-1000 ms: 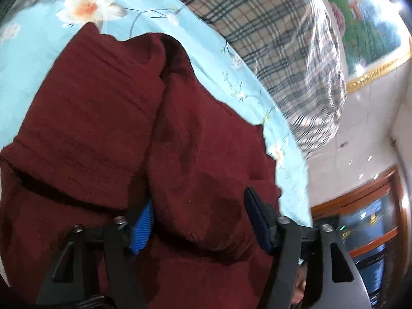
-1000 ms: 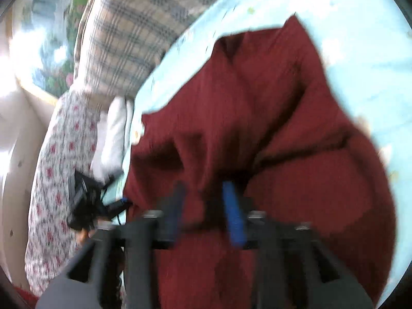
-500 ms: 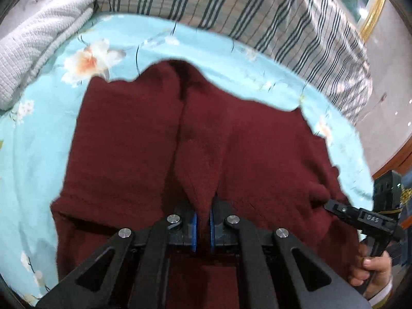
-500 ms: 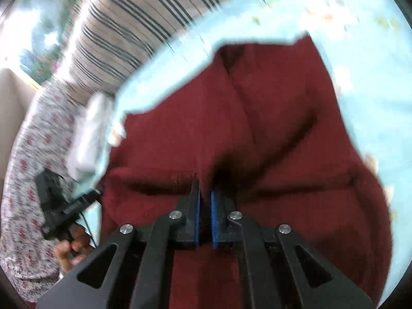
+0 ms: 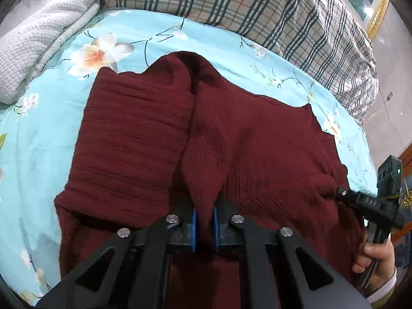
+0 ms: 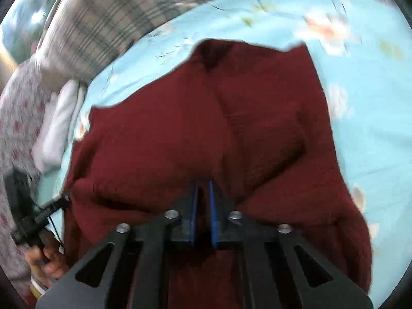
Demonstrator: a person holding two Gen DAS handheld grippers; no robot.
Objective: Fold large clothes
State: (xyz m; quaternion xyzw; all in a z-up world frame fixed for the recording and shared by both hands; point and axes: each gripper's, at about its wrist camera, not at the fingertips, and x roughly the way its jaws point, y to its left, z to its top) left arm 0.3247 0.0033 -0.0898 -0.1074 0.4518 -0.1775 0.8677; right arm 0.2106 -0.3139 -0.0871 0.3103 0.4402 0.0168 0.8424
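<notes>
Left wrist view first: the left gripper (image 5: 204, 225) has its blue pads pinched on a raised ridge of the maroon knit sweater (image 5: 144, 139), the jaws having just eased a touch wider yet with cloth still squeezed between them. The sweater sprawls across the middle of the floral blue bedsheet (image 5: 46, 128), its far end reaching toward the plaid quilt (image 5: 270, 13) along the bed's far edge, a white knitted blanket (image 5: 38, 33) at the far left corner. At the right edge, the right gripper (image 5: 360, 200) bites the sweater's side. Over to the right wrist view, blurred: the right gripper (image 6: 203, 219) has just been closing, nearly shut on a fold of sweater. Both grips look set, so this seems the start of a fold; next, I'd judge, lift both together and carry the near edge over.
</notes>
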